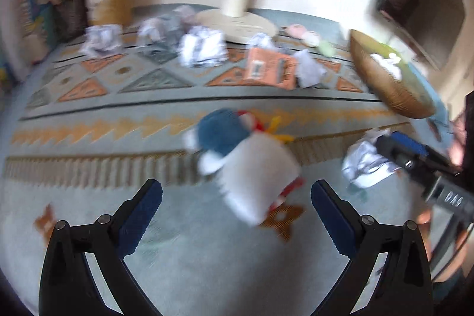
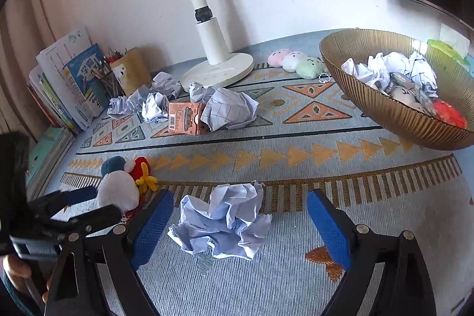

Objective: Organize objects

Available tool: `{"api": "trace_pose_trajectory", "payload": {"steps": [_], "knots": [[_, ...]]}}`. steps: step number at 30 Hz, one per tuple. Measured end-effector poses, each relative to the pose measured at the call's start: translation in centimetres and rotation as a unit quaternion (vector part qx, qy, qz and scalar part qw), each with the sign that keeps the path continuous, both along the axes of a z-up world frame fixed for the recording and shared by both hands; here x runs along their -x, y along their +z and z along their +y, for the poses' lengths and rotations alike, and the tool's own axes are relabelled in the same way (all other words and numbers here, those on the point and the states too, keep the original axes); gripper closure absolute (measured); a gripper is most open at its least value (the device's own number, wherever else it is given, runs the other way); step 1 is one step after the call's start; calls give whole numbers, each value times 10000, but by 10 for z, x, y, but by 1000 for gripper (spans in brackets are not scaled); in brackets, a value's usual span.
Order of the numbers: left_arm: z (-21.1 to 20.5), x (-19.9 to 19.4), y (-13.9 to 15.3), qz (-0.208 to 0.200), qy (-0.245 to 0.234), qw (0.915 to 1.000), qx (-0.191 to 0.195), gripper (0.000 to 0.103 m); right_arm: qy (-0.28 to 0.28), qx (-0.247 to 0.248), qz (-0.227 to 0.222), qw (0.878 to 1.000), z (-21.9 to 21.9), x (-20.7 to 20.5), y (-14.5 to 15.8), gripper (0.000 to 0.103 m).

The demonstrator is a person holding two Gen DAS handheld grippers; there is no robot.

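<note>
my left tool (image 1: 237, 215) hangs with its jaws spread wide and nothing gripped; the plush toy (image 1: 246, 165), white-bodied with a blue cap and red and yellow bits, lies on the rug (image 1: 89, 114) just ahead of the fingertips, blurred in the left view. my right tool (image 2: 240, 221) is also spread wide, and a crumpled paper ball (image 2: 225, 224) sits on the rug between its blue pads (image 2: 154, 224), neither pad pressing on it. in the right view the plush toy lies to the left of that paper, close by my left tool. the gold ribbed bowl (image 2: 385, 108) stands on the rug at the far right, with crumpled papers and small items in it. further back, more paper balls and an orange carton (image 2: 186, 119) lie near the white fan base (image 2: 219, 70), three pastel plush pieces (image 2: 296, 62) beside it. books (image 2: 77, 82) and a pencil holder (image 2: 130, 73) stand against the wall at left.
</note>
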State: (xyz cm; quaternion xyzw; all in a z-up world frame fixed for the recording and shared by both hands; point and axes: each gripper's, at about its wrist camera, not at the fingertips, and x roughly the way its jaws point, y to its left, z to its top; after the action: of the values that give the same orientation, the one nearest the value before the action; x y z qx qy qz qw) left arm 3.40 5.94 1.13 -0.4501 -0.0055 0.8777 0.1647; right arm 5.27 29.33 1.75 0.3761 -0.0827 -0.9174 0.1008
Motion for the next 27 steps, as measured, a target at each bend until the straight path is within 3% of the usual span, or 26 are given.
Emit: {"api": "trace_pose_trajectory", "payload": {"steps": [3,8,12,14,18,21,24,26,27], "knots": [[-4,-10,4,66,376,9992,94,2,13,-84,23,10000,-3,-1,1,12],[14,-7,3,-63,185,9980,-609,1,-17,-176,36,9998,-4,-1,0,12],[25,5,-1,-35,493,9966,-660,4,-138,-148,5,9998,0,0,0,12],[30,11,-5,-121,571,9973,-449,23,-171,44,-37,9998,5,2,-2,12],[36,12,-5,53,481,9988,41,46,-282,230,30,9993,13,0,-1,10],[37,5,-2,200,-130,9985,487,48,-260,269,19,9993,13,0,0,9],[36,-4,2,582,-519,9888,1275,47,-220,263,24,9994,12,0,0,9],[31,-4,3,638,-624,9846,1500,42,-219,235,45,9995,11,0,0,9],[26,-4,4,676,-589,9847,1495,31,-217,226,54,9995,11,-1,1,9]]}}
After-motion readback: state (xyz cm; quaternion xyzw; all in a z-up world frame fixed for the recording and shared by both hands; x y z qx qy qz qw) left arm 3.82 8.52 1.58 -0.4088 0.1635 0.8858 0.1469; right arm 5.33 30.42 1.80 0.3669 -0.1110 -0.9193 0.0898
